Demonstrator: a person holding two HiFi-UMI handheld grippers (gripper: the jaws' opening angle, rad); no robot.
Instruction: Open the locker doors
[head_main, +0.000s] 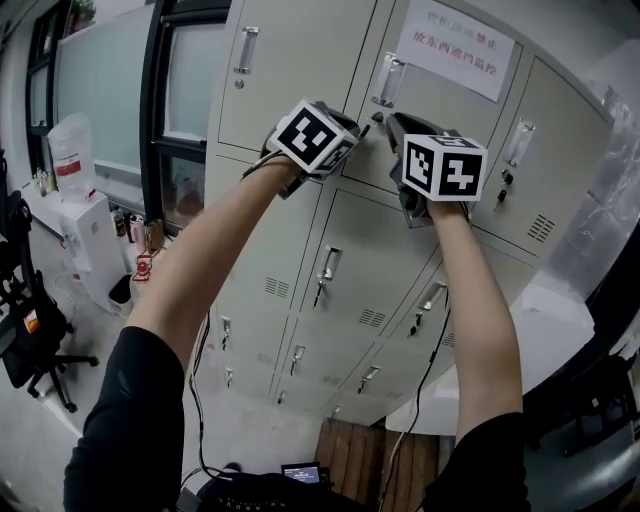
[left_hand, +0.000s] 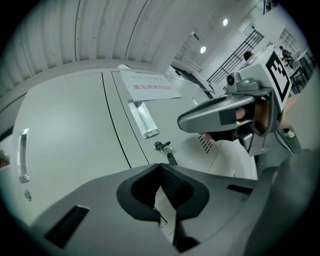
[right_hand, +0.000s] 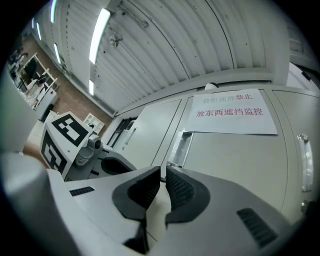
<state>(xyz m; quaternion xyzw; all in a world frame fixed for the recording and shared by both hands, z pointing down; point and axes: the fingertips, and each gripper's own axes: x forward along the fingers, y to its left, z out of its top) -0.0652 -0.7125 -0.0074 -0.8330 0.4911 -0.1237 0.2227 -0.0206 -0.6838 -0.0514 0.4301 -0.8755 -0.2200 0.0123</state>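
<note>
Approaching key (left_hand: 162, 146) at left edge of signed locker door (right_hand: 235, 160). Left gripper (left_hand: 161, 167) closed, empty, just short of it. Right gripper (right_hand: 163, 171) likewise closed, empty. Recommend parting jaws, then seating pads squarely on key.

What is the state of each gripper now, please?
Left gripper: closed, fingers touching, nothing seen between them.
Right gripper: closed to a thin slit, nothing seen held.
</note>
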